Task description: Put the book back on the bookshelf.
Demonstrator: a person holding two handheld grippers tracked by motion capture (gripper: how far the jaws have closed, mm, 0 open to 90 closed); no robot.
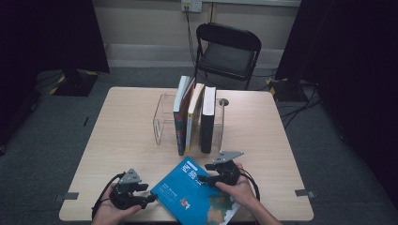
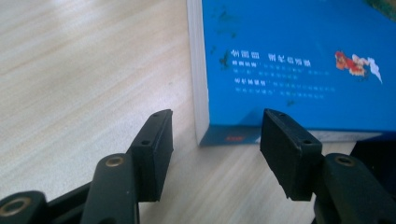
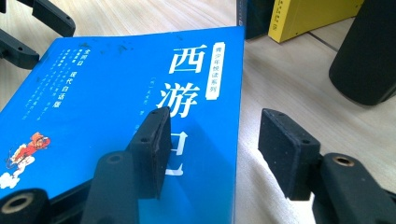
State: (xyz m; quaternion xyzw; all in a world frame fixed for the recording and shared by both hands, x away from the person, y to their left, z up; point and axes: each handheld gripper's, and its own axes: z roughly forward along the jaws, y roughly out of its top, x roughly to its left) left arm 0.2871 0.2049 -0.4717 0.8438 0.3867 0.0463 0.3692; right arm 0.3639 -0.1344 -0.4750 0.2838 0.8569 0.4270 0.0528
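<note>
blue book (image 1: 197,194) is lying flat on the bench (image 1: 122,140), bottom centre of the high view, turned at an angle, its near corner overhanging the bench's front edge. clear acrylic holder (image 1: 162,123) with three upright books (image 1: 193,117) is standing just beyond it, mid frame.

left gripper (image 1: 149,198) is being held at the book's lower-left edge; in the left gripper view its jaws are standing spread, nothing pinched, the book's corner just ahead of the gap. right gripper (image 1: 202,179) is being held over the book's upper-right part; in the right gripper view its jaws are spread too, one pad (image 3: 152,147) hanging above the cover, the other over bare wood beside the book's edge, no pinch.

judgement: the book is being lined up for a lift into the holder.

- one edge is best being straddled by the right gripper, pads above and below, using the overhang or a tilt
- the left gripper is best being used to steady or tip the far edge
- pinching near the spine is likely avoiding page sag
- the free slot left of the standing books is looking like the target
</note>
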